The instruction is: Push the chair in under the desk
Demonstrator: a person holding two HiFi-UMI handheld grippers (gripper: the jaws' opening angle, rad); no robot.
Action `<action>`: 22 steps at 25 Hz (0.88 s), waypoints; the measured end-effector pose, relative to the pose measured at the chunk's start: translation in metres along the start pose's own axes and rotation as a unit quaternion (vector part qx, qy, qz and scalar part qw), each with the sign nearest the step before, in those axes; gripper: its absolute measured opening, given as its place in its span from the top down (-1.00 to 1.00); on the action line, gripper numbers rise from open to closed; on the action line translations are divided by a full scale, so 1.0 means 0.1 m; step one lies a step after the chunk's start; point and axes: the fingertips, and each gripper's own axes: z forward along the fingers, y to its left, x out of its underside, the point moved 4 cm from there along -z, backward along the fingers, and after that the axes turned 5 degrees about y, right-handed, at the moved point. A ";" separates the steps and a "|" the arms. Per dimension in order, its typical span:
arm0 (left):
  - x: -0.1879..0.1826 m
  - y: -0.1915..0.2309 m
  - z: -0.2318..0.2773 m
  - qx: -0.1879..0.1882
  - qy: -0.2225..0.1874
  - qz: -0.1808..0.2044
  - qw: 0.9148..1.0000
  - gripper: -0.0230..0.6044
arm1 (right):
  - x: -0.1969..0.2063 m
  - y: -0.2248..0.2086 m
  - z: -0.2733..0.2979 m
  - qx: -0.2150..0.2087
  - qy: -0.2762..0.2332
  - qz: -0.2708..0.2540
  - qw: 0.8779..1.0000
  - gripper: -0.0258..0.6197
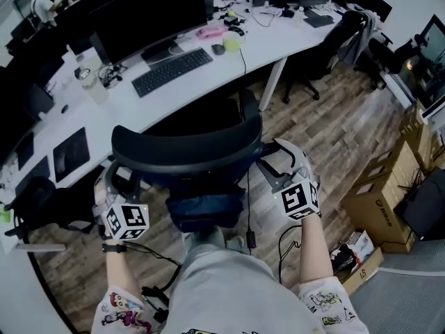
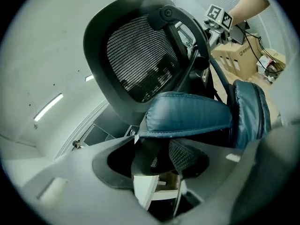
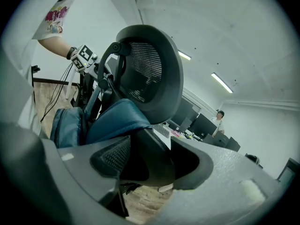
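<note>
1. Chair between both grippers, backrest top turned toward desk just beyond.
2. Left gripper spread wide, clamped on backrest's left edge.
3. Right gripper clamped on backrest's right edge.

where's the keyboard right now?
Head view, upper left of centre: the keyboard lies on the white desk, in front of the big monitor, left of the mouse, beyond the chair.
</note>
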 end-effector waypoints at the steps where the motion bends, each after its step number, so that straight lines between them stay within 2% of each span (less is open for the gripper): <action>1: -0.02 -0.02 0.00 0.000 0.002 0.000 1.000 0.16 | 0.01 -0.03 0.02 -0.003 -0.002 -0.001 1.000 0.10; 10: -0.17 -0.08 0.13 -0.009 0.019 -0.012 1.000 0.16 | 0.12 -0.29 0.20 -0.018 -0.009 -0.011 1.000 0.09; 22: -0.35 0.09 0.64 -0.020 0.035 -0.024 0.999 0.17 | 0.14 -0.75 0.78 -0.032 -0.012 -0.018 0.999 0.09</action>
